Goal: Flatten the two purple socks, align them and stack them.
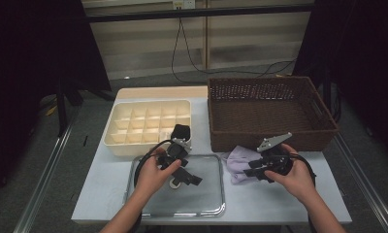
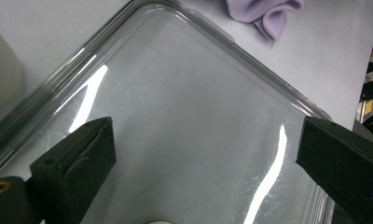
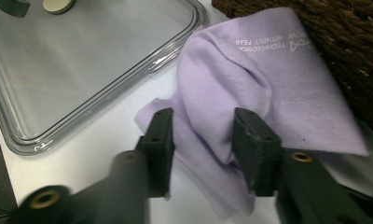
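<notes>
High view. Lilac cloth: crumpled on the white surface, touching the foot of the wicker basket's front wall and just right of the clear tray. Right gripper: held in the person's right hand, directly at the cloth's right side, jaws pointing left into it. Left gripper: held over the tray, well apart from the cloth. The right hand is plainly the nearer one. Cream divided box: behind the tray, a dark item standing at its near right corner.

Left gripper view. Left gripper: jaws wide apart with nothing between them, the tray floor below. A corner of the cloth lies beyond the tray's rim, ahead and away from these jaws.

Right gripper view. Right gripper: jaws at a middling gap, straddling a raised fold of the cloth. The fold's long axis runs away from the camera, along the jaws, so they close across it. The pads look at or just off the fabric; a firm pinch cannot be confirmed. White lettering shows near the cloth's far edge. Basket: directly behind the cloth, so the likely lift goes up and over that wall.
</notes>
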Tool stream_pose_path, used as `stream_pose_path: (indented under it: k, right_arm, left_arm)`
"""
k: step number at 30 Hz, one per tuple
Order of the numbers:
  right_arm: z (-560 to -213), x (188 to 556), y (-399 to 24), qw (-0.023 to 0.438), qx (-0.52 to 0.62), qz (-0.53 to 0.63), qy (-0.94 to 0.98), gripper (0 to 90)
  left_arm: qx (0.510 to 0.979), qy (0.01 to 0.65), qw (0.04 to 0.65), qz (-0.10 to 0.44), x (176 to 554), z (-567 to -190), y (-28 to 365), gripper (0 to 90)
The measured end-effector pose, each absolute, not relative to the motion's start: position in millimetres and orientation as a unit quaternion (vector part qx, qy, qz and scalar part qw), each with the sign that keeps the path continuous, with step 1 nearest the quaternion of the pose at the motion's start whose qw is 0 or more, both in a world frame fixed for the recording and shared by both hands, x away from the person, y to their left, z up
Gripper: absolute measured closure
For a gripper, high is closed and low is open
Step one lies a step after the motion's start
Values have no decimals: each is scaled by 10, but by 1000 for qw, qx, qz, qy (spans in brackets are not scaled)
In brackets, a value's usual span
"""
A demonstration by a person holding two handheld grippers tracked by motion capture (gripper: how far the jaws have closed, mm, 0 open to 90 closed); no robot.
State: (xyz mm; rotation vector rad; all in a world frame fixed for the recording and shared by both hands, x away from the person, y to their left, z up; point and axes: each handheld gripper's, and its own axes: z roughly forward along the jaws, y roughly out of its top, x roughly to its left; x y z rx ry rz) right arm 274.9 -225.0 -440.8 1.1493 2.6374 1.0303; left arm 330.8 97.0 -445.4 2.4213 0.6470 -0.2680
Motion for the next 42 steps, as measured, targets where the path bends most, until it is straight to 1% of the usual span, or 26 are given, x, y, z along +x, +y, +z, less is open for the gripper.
stream_pose_path:
  k: [3, 8, 11, 18, 21, 26, 27, 28, 30, 31, 34, 36, 37, 38, 40, 42]
  right_arm:
    - [-4411, 2748, -2247, 41, 376, 335, 863, 636]
    - [-4411, 2735, -2245, 42, 377, 329, 865, 641]
    - [-4412, 2717, -2280, 40, 376, 331, 864, 666]
    - [-4452, 2645, -2430, 37, 397, 330, 856, 686]
    - [-4492, 2596, -2481, 38, 406, 325, 853, 693]
    - [-4599, 2563, -2527, 31, 409, 316, 855, 703]
    - [-4620, 2562, -2527, 29, 408, 315, 856, 705]
    - [-4629, 2558, -2524, 31, 413, 313, 855, 710]
    - [-4643, 2557, -2524, 33, 412, 318, 853, 721]
    - [-4640, 2553, -2527, 33, 410, 314, 856, 717]
    - [-4617, 2540, -2550, 45, 411, 312, 856, 667]
    - [-4609, 2541, -2566, 48, 417, 306, 855, 606]
    - [-4631, 2548, -2567, 52, 415, 305, 855, 602]
    - [-4657, 2548, -2557, 47, 416, 308, 854, 608]
    - [-4658, 2543, -2537, 57, 409, 304, 859, 659]
    - [-4652, 2553, -2525, 59, 403, 300, 863, 750]
  left_arm:
    - [913, 248, 308, -105, 3298, -4468, 951, 43]
    - [914, 243, 308, -104, 3304, -4479, 931, 43]
    - [912, 245, 312, -108, 3305, -4490, 906, 43]
    - [911, 237, 318, -113, 3311, -4504, 783, 43]
    - [916, 221, 314, -117, 3314, -4514, 712, 41]
    - [914, 219, 323, -115, 3299, -4506, 631, 40]
    - [918, 206, 320, -113, 3319, -4499, 627, 40]
    - [912, 217, 328, -115, 3306, -4502, 607, 40]
    - [919, 200, 320, -113, 3328, -4497, 598, 40]
    - [912, 216, 329, -115, 3302, -4504, 575, 39]
    - [914, 210, 327, -112, 3299, -4501, 570, 39]
    - [915, 207, 329, -110, 3296, -4489, 577, 40]
    - [912, 211, 333, -113, 3291, -4488, 577, 39]
    - [911, 211, 336, -112, 3290, -4484, 576, 39]
    - [911, 213, 336, -110, 3289, -4474, 577, 39]
    - [910, 208, 340, -115, 3299, -4475, 574, 39]
